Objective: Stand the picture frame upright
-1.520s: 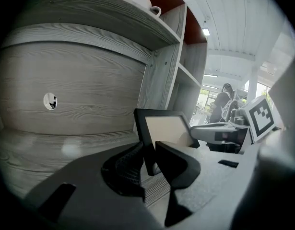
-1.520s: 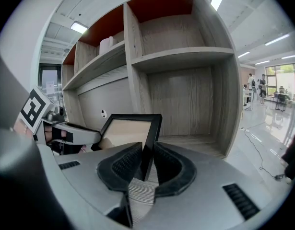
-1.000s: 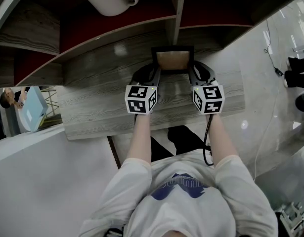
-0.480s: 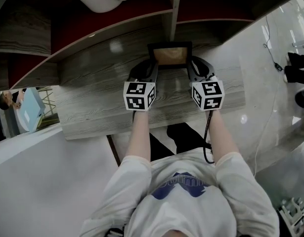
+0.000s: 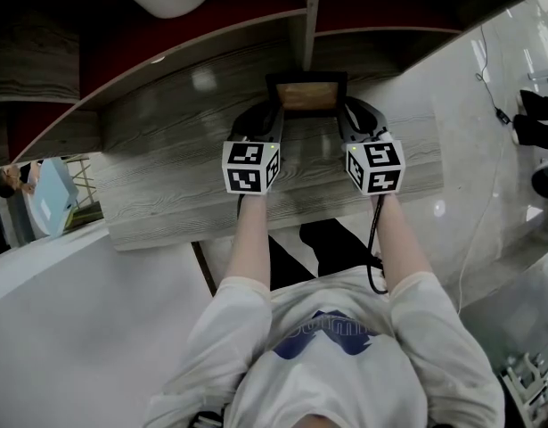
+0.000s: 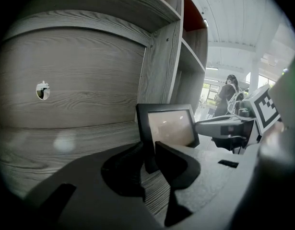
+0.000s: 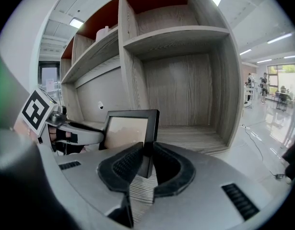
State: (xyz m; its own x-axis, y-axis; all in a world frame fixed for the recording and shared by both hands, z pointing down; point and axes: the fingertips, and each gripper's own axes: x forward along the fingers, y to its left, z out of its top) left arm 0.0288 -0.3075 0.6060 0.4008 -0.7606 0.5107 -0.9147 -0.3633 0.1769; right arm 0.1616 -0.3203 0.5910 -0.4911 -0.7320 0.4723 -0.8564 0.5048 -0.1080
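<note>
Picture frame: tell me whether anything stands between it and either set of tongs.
Nothing visible does. The left tongs grip the picture frame by its left edge; the right tongs are closing on its right edge.

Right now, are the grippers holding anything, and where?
The picture frame: the left gripper pinches its left edge, and the right gripper, its jaws closing, clamps its right edge.
</note>
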